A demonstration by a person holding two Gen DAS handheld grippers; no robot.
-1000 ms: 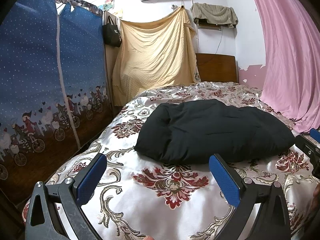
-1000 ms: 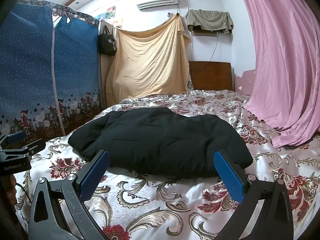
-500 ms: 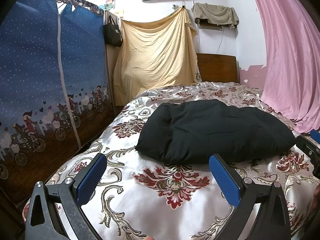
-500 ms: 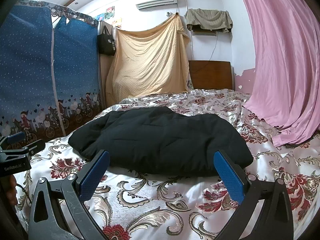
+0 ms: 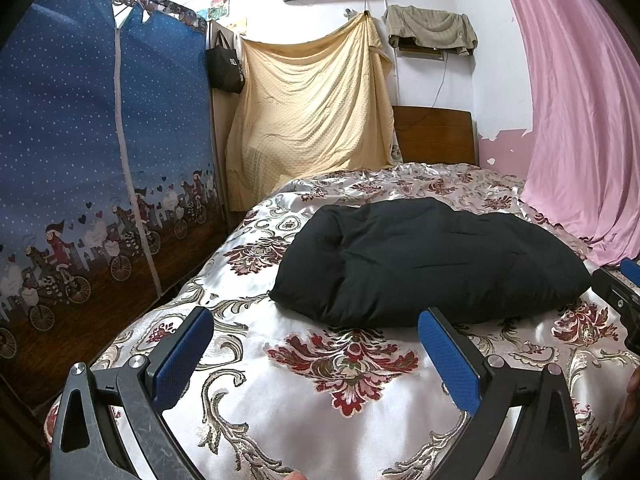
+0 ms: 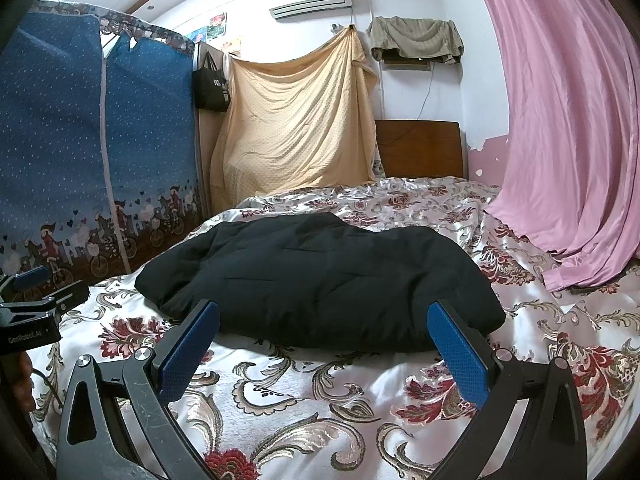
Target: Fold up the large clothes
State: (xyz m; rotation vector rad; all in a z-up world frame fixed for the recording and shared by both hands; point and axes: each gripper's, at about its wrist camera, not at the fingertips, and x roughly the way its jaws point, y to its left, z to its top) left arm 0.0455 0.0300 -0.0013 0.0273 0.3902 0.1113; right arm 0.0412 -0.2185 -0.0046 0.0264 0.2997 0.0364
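Observation:
A black padded garment (image 5: 424, 264) (image 6: 320, 276) lies folded in a thick bundle on the bed's floral satin cover (image 5: 340, 364) (image 6: 304, 400). My left gripper (image 5: 316, 344) hovers open in front of the bundle's near edge, nothing between its blue pads. My right gripper (image 6: 324, 336) is also open, held just short of the bundle's near edge with nothing in it. The left wrist view catches the right gripper at its right edge, and the right wrist view catches the left gripper at its left edge, with a hand below.
A blue fabric wardrobe (image 5: 92, 168) stands along the bed's left side. A pink curtain (image 6: 568, 128) hangs at the right and drapes onto the bed. A yellow sheet (image 5: 312, 120) and a wooden headboard (image 5: 436, 136) are at the far end.

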